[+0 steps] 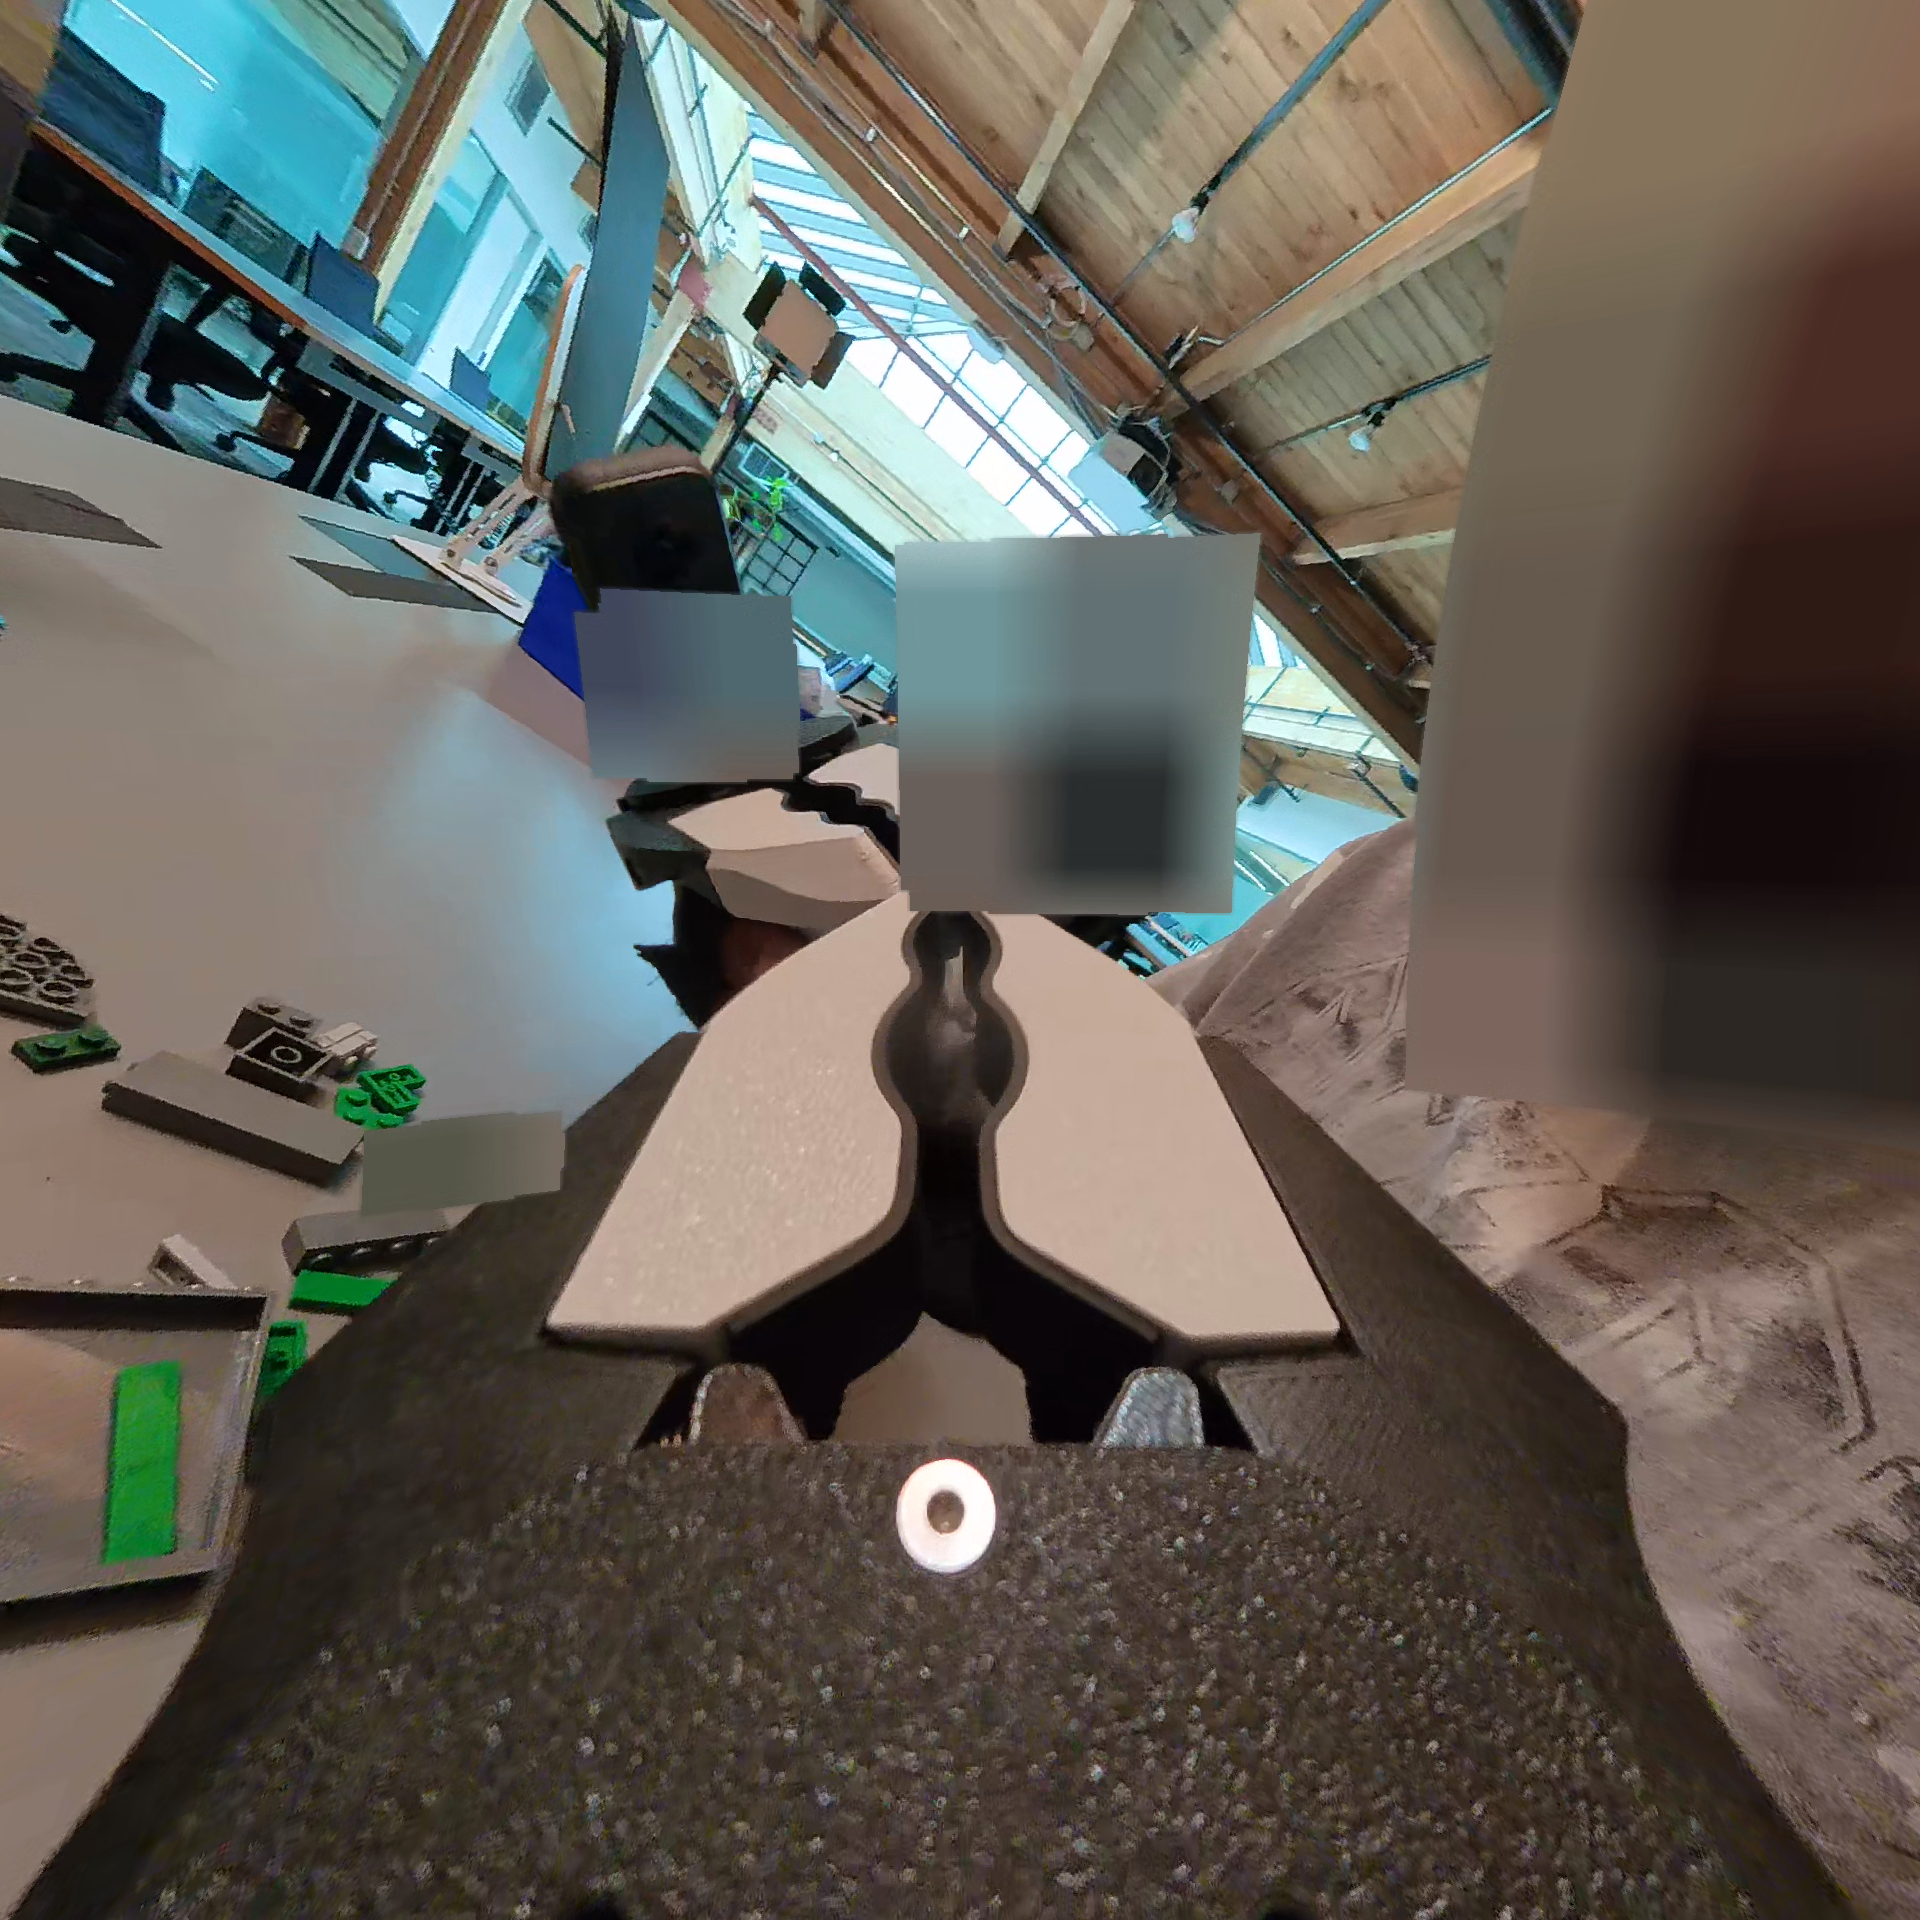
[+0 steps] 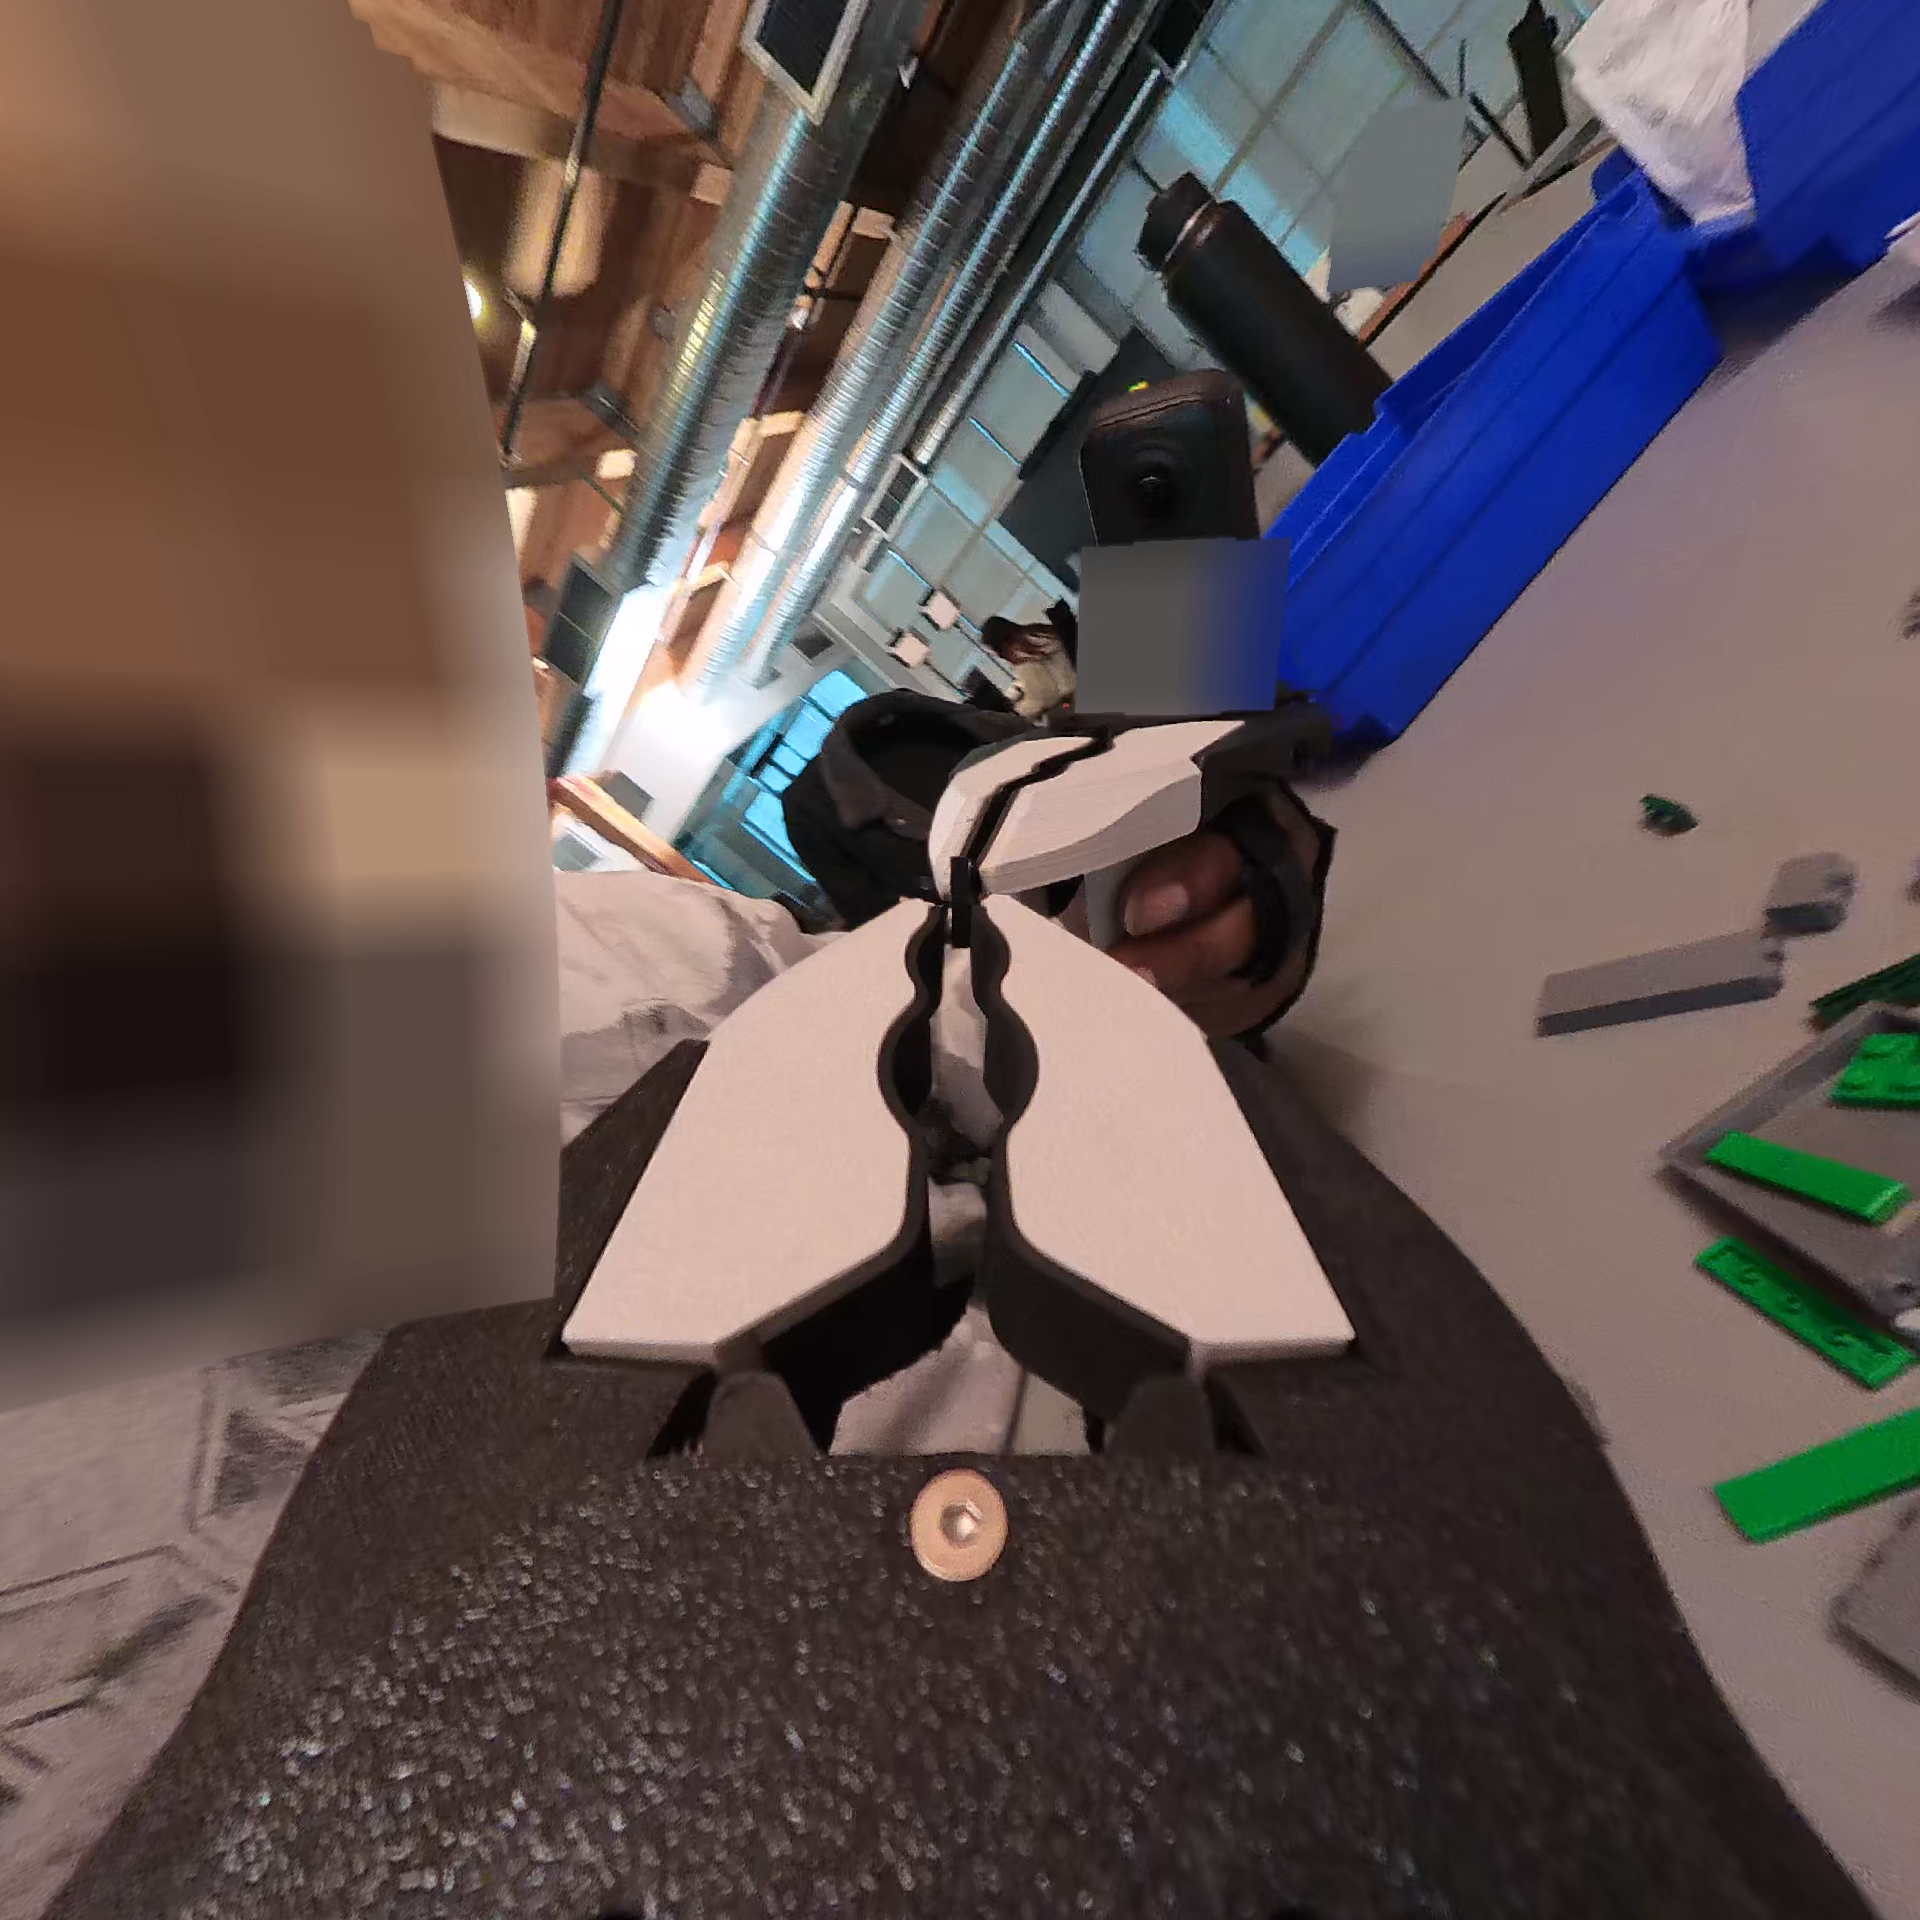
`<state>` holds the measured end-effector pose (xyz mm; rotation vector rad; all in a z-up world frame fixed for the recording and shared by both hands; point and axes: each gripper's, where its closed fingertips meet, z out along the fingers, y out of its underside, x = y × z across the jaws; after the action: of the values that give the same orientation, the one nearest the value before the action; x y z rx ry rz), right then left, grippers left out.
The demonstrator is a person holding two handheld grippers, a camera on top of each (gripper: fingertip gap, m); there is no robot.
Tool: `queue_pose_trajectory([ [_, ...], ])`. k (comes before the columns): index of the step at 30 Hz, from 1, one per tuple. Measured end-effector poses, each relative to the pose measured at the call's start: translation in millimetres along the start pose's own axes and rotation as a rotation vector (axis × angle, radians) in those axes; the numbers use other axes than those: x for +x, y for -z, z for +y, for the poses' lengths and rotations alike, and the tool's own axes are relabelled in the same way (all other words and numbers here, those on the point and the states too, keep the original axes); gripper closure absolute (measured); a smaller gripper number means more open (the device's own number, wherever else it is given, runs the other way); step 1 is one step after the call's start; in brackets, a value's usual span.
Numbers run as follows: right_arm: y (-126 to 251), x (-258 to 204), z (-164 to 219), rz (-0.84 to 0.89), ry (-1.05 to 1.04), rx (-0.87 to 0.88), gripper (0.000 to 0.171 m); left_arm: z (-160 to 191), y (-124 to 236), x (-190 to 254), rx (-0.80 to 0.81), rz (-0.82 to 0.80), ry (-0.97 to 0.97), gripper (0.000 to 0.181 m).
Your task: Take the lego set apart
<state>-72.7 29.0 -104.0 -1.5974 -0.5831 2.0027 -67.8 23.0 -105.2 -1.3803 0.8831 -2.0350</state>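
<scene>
Both grippers are raised above the table and meet tip to tip. In the right wrist view my right gripper [image 2: 951, 920] is shut on a small black lego piece [image 2: 958, 902]. The left gripper [image 2: 954, 868], held by a hand [image 2: 1184, 920], is shut on the same piece from the far side. In the left wrist view my left gripper [image 1: 951, 940] is shut, with something dark between its fingers. The right gripper's grey fingers [image 1: 790, 862] show just beyond it; a blurred patch hides the tips.
Loose lego parts lie on the grey table [image 1: 312, 779]: a grey plate [image 1: 234, 1127], a black brick [image 1: 275, 1049], green bits [image 1: 379, 1091], a grey base with a green tile [image 1: 140, 1455]. Green tiles [image 2: 1808, 1174] and a grey plate [image 2: 1652, 982] lie right. Blue bins [image 2: 1507, 499] stand behind. Less than 4 cm separates the two grippers' tips. Both grippers' tips are roughly 15 cm from the grey plate [image 2: 1652, 982].
</scene>
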Motion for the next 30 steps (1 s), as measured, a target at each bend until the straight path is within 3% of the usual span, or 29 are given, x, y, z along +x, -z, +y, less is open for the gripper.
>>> queue_pose_trajectory([
  [10,-1.7,-12.1,-0.4,-0.246,-0.163,0.021,0.167,-1.2,-7.0,14.6,0.046,0.099,0.04,0.178],
  [13,-0.4,-12.2,-3.5,-0.251,-0.16,0.04,0.166,-3.2,-6.9,13.4,0.06,0.085,0.036,0.179],
  [16,4.2,-2.0,-9.3,-0.107,-0.04,0.079,0.166,-6.1,-3.8,1.8,0.063,-0.015,-0.023,0.178],
  [22,22.8,32.5,-14.4,0.439,0.425,0.003,0.161,-7.1,12.2,-40.6,-0.057,-0.468,-0.402,0.178],
  [30,9.1,49.9,-5.9,0.565,0.437,-0.011,0.156,-6.7,19.5,-57.5,-0.165,-0.724,-0.704,0.178],
])
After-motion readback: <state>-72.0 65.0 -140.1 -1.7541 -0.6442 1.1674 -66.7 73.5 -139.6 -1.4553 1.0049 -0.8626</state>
